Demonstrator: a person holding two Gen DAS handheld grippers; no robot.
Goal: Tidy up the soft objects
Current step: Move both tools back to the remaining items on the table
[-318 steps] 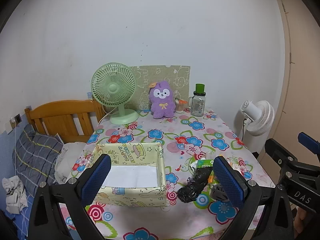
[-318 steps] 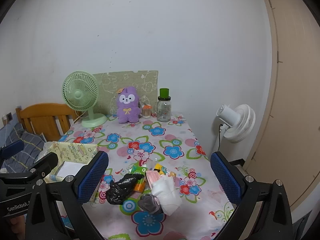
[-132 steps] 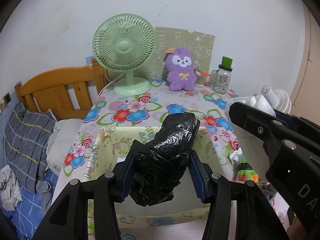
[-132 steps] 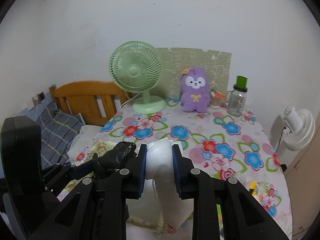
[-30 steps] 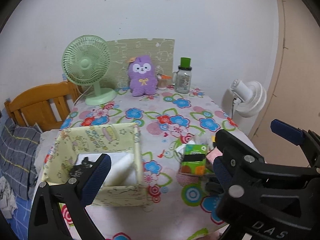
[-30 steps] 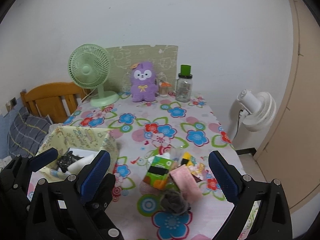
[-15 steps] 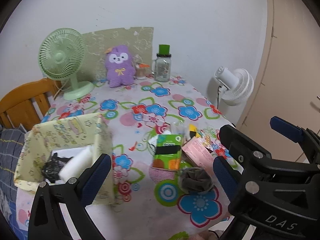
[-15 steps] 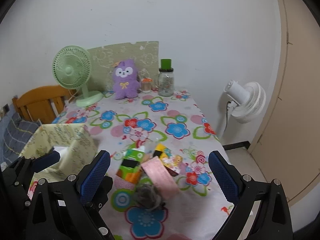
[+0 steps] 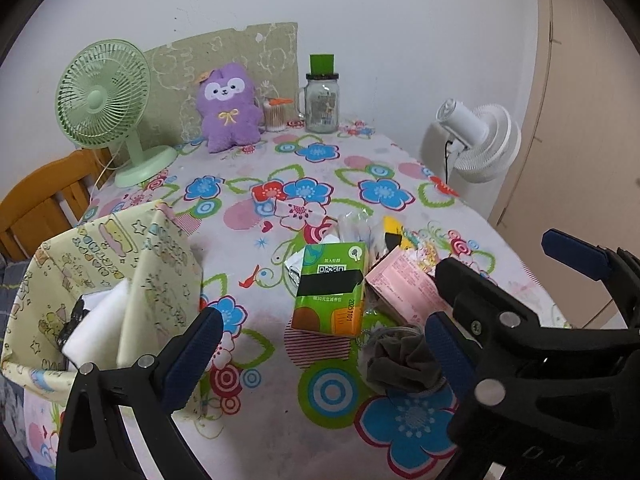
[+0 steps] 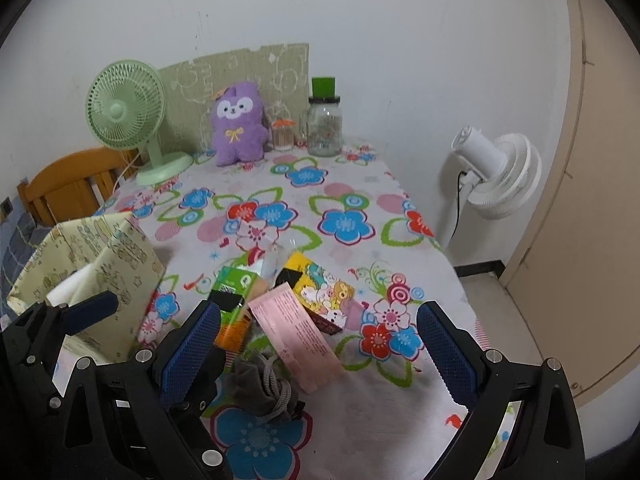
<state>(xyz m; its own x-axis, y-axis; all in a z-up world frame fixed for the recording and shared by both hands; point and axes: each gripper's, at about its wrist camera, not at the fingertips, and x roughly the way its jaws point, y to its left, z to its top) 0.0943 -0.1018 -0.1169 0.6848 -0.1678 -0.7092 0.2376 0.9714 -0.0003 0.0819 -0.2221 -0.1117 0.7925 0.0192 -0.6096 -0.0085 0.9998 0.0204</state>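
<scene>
Both claws spread wide, nothing pinched. Left claw (image 9: 316, 356) hovers over the near desk (image 9: 360, 184) edge; right claw (image 10: 318, 352) is just beside it, at its 3 o'clock, aimed at the same clutter.

Box (image 9: 100, 280) sits at 9 o'clock of the pile, open top facing up, near enough for short carries. Already inside it: white roll (image 9: 98, 320) and black bag (image 9: 74, 322), leaning against the near wall.

Remaining soft item looks like the grey pouch (image 9: 404, 364), crumpled, drawstring loose, at 6 o'clock of the pile, closest to both claws. It lies touching the pink pack (image 10: 296, 336) and just below the green tissue pack (image 9: 330, 288). Yellow cartoon pack (image 10: 320, 292) is at 12 o'clock of the pink one, partly under it.

Judgement: pouch is next. It's between the left claw's pads in the left view, so a straight drop works. Risk: snagging the pink pack's corner.

Purple plush (image 9: 228, 108) stands at the far edge, by the fan (image 9: 108, 104); it looks like decor rather than a target.
</scene>
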